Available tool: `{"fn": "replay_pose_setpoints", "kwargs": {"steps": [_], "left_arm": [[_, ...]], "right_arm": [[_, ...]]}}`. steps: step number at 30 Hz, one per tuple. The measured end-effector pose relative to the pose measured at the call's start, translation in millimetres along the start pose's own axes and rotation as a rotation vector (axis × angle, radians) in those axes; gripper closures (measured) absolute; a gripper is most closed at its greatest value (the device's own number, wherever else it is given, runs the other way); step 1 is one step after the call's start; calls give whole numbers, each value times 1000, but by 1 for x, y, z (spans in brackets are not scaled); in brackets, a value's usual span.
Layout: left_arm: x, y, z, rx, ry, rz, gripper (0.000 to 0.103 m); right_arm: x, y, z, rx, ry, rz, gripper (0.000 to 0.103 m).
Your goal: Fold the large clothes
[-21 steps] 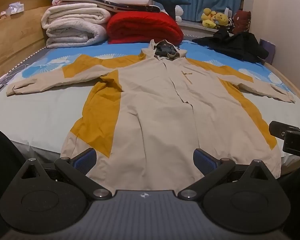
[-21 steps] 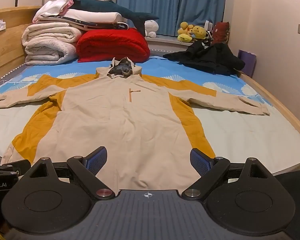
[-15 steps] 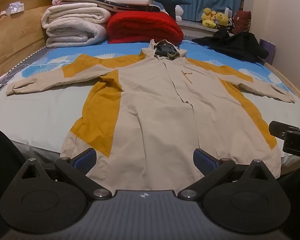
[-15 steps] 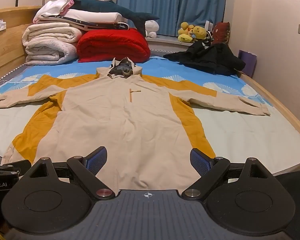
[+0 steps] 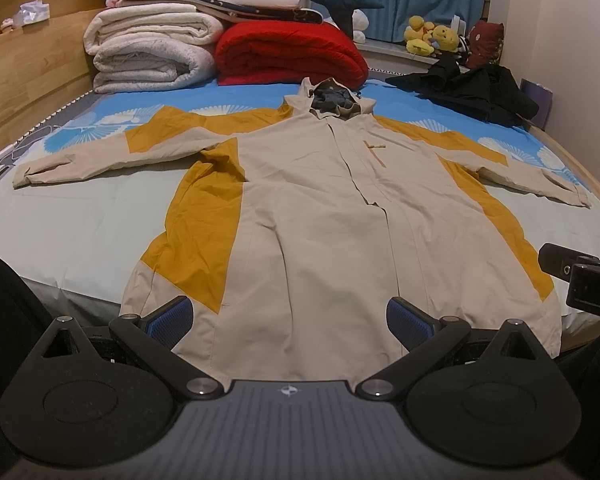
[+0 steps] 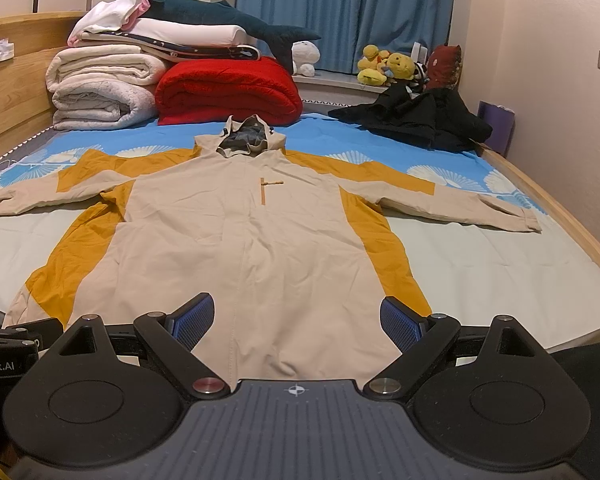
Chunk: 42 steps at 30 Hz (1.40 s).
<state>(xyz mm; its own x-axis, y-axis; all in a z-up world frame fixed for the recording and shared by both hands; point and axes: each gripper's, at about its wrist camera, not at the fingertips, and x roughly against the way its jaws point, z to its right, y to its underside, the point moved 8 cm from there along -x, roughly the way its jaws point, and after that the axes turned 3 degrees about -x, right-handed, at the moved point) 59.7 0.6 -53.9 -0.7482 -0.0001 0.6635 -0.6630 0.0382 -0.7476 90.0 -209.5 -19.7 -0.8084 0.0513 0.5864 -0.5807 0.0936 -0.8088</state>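
Observation:
A beige hooded jacket (image 5: 320, 216) (image 6: 252, 248) with mustard-yellow side and shoulder panels lies flat, front up, on the bed, both sleeves spread out sideways and the hood at the far end. My left gripper (image 5: 290, 318) hovers open above the jacket's near hem, nothing between its blue pads. My right gripper (image 6: 296, 318) is open over the hem too, a little further right, its pads apart and free of cloth. In the left wrist view the right gripper's body (image 5: 580, 276) shows at the right edge.
The bed (image 6: 500, 272) has a pale sheet and a blue patterned cover. Folded white quilts (image 5: 148, 52) and a red blanket (image 5: 292, 52) are stacked at the far end. A black garment (image 6: 416, 120) lies at far right. A wooden board (image 5: 24, 76) runs along the left.

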Motion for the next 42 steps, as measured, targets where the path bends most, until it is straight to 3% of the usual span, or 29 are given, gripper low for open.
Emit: {"fn": "replay_pose_setpoints", "kwargs": {"steps": [31, 34, 38, 40, 42], "left_arm": [[2, 3, 0, 0, 5, 12, 0], [9, -6, 2, -16, 14, 62, 0], [39, -36, 9, -69, 36, 222, 1], [62, -59, 12, -85, 37, 365, 2], [75, -82, 15, -94, 41, 403, 2]], "right_arm": [[4, -5, -2, -9, 4, 35, 12], [17, -16, 4, -38, 0, 115, 12], [47, -37, 11, -85, -3, 305, 12], [63, -46, 17, -97, 2, 406, 12], [79, -54, 21, -93, 21, 505, 12]]}}
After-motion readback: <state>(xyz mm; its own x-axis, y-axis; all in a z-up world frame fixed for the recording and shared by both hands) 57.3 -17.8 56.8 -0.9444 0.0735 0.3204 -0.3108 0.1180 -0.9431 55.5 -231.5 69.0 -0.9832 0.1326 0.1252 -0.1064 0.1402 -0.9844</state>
